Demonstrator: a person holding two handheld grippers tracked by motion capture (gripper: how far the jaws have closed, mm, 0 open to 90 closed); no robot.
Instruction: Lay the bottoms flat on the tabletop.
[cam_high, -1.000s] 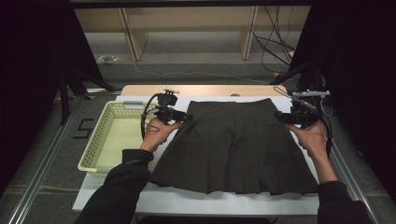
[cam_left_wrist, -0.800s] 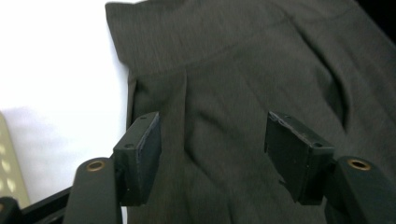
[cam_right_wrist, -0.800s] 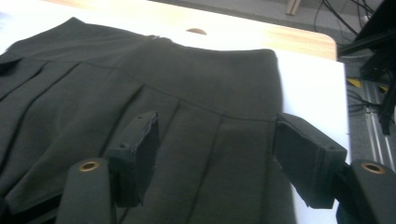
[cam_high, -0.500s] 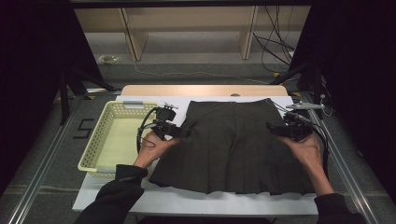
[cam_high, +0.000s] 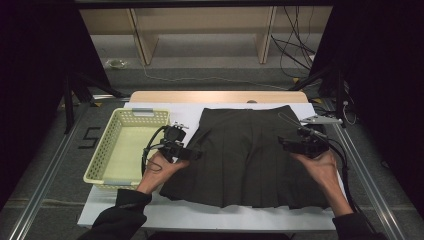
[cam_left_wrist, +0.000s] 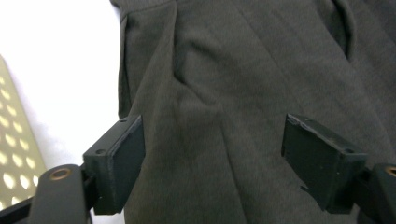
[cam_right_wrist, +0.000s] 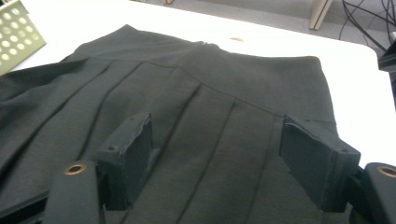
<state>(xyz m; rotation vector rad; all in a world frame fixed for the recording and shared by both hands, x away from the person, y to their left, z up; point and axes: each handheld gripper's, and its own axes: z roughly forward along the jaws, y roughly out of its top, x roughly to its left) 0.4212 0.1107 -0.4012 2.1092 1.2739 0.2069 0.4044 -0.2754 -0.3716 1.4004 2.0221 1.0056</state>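
A dark pleated skirt (cam_high: 245, 160) lies flat on the white table (cam_high: 200, 216), waistband at the far side. My left gripper (cam_high: 195, 154) hovers over the skirt's left edge, about halfway down its side. In the left gripper view, my left gripper (cam_left_wrist: 212, 126) is open and its jaws have just been opening; cloth (cam_left_wrist: 219, 70) lies under the gap, untouched by the pads. My right gripper (cam_high: 281, 144) is over the right part of the skirt. In the right gripper view, my right gripper (cam_right_wrist: 215, 123) also stands open, its jaws just opened wider, with the pleats (cam_right_wrist: 196, 93) below.
A pale yellow perforated basket (cam_high: 145, 114) sits empty on the table left of the skirt, close to my left hand. A wooden board (cam_high: 220, 96) runs along the table's far edge. Cables (cam_high: 295, 55) and black stands are on the floor behind.
Both hands have moved from the skirt's waistband corners toward the near side, along its sides. Both pairs of jaws stand wider apart than before.
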